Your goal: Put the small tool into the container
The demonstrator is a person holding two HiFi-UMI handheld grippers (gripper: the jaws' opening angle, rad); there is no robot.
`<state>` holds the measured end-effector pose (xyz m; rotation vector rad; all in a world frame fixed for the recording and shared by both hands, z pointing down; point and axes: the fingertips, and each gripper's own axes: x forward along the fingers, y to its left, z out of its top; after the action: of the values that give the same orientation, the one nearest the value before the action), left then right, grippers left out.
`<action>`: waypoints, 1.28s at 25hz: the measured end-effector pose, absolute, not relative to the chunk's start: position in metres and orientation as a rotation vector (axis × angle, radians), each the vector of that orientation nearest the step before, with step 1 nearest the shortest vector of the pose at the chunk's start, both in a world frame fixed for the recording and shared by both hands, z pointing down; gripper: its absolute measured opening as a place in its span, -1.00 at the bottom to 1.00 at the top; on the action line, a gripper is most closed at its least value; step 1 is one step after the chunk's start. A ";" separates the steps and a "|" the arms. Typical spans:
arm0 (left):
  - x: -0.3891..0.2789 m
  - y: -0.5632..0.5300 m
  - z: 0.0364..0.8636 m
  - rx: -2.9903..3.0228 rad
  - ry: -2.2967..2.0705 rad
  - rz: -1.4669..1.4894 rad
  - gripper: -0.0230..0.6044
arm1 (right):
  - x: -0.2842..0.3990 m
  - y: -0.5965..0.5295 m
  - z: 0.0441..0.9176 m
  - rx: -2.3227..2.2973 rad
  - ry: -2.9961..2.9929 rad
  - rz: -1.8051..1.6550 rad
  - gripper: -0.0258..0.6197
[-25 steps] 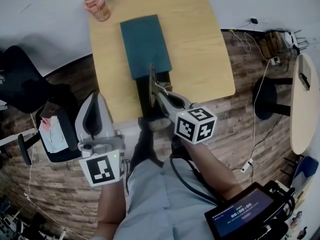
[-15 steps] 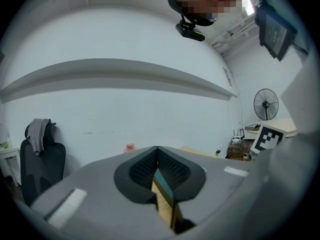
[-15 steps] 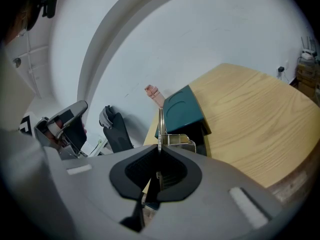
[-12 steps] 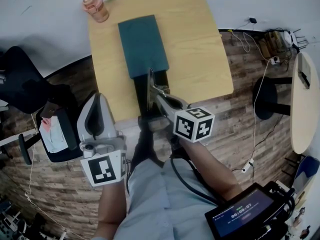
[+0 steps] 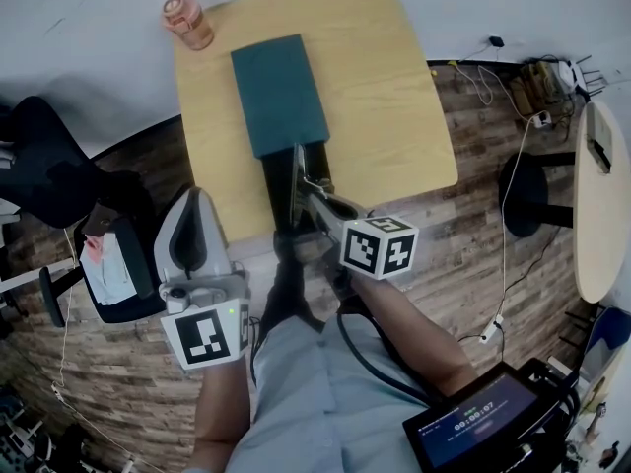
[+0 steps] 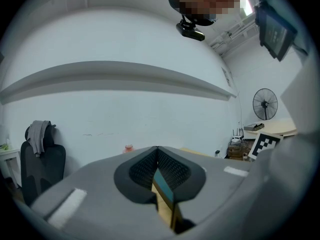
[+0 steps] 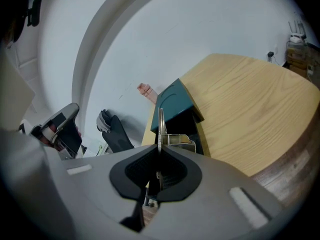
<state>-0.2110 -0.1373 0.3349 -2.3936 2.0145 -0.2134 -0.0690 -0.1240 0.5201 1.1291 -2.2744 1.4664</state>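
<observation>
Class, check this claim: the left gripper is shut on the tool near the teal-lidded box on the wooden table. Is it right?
No. The right gripper is shut on the tool near the teal-lidded box on the wooden table; the right gripper view shows it. The left gripper is shut and empty.

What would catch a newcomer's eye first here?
The right hand-held gripper, shut on a thin metal tool, is at the dark near end of the teal container on the wooden table. A pink bottle stands at the table's far left corner.
</observation>
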 end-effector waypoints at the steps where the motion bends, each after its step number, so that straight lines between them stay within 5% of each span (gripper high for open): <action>1: -0.211 -0.138 0.334 -2.394 2.014 -0.214 -0.89 | -0.068 -0.124 0.522 1.136 -2.267 1.483 -0.91; 32: -0.212 -0.135 0.329 -2.396 2.008 -0.245 -0.89 | -0.060 -0.115 0.546 1.143 -2.082 1.727 -0.91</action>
<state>-0.2124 -0.1346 0.3292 -2.3957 2.0083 -0.2446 -0.0595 -0.1153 0.5457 1.1432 -2.0819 1.7271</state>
